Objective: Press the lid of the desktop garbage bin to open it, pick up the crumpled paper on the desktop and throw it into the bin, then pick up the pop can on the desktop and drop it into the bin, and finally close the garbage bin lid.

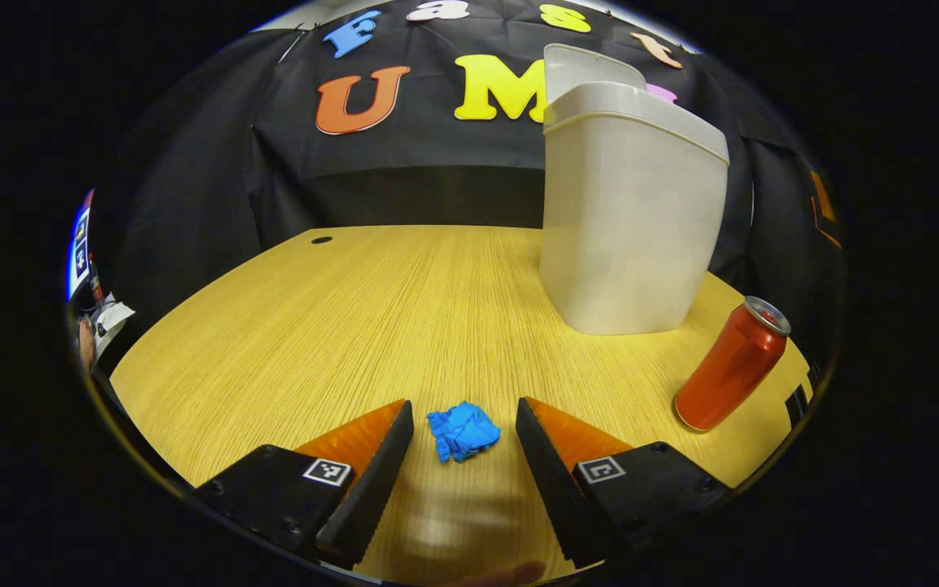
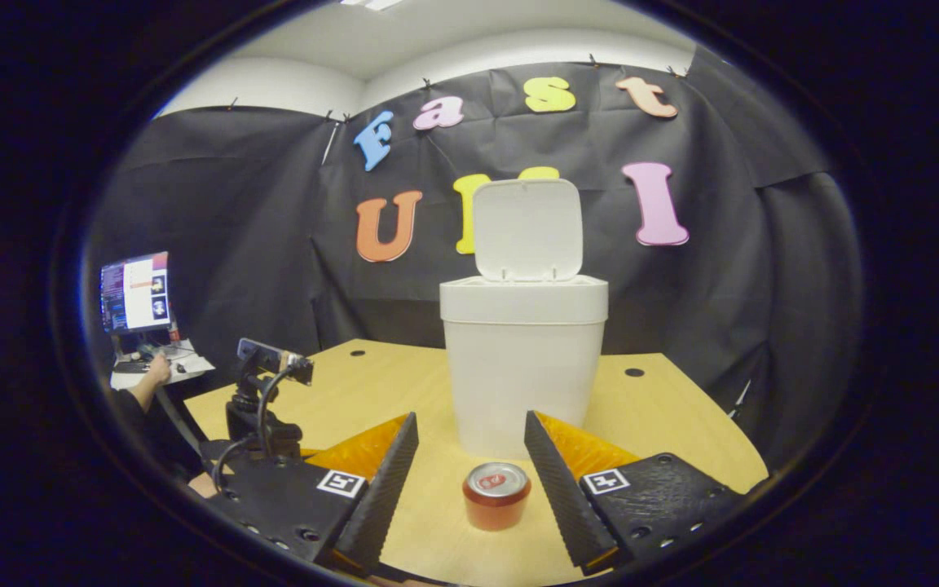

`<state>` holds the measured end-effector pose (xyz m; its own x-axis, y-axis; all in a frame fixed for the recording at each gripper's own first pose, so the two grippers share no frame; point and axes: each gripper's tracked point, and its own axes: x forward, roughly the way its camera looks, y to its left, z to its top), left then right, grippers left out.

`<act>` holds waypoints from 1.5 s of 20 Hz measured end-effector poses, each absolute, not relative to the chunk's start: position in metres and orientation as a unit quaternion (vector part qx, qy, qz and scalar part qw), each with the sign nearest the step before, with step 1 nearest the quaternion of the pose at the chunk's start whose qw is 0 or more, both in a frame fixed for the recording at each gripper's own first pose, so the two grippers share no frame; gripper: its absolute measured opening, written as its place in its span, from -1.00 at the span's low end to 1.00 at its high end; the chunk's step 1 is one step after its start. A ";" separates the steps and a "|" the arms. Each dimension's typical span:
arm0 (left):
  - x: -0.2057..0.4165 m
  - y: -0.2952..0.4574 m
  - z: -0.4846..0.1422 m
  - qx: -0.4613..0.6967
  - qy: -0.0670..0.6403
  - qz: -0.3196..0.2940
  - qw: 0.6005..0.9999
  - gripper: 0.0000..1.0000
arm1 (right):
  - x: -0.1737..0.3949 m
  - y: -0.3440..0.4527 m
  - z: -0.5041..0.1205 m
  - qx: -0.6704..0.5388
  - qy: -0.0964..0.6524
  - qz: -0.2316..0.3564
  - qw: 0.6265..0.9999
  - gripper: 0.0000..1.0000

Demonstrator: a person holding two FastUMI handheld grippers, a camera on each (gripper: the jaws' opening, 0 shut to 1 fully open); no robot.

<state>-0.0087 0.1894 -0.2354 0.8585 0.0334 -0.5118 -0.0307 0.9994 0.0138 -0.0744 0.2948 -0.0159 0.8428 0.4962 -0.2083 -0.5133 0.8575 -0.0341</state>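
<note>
Left gripper view, left gripper (image 1: 464, 428) jaws wide, blue crumpled paper (image 1: 462, 432) between them on the worktop (image 1: 339, 326), white bin (image 1: 628, 212) beyond with lid (image 2: 526, 230) raised, right gripper (image 2: 469, 456) jaws wide, red can (image 2: 496, 495) upright between them, just before the bin.

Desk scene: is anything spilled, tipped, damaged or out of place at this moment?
Nothing stands out. The bin stands upright with its lid raised, the pop can is upright, and the crumpled paper lies on the desk between the open left gripper fingers.
</note>
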 end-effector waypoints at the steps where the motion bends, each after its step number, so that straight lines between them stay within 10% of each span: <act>1: -0.007 0.188 -0.241 0.004 0.269 0.018 0.963 0.66 | -0.077 0.301 -0.018 -0.043 0.100 0.268 0.957 0.56; 16: -0.011 0.186 -0.234 -0.010 0.273 0.016 0.962 -0.05 | -0.073 0.298 -0.045 -0.087 0.129 0.181 0.971 0.65; 30: -0.015 0.168 -0.204 -0.021 0.233 0.002 0.972 -0.06 | -0.070 0.271 -0.137 -0.049 0.182 0.115 0.975 0.72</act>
<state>-0.0149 0.1680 -0.2037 0.8916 -0.0051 -0.4527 -0.0144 0.9991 -0.0395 -0.0701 0.2714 -0.1369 0.9076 0.2059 -0.3658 -0.2413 0.9690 -0.0531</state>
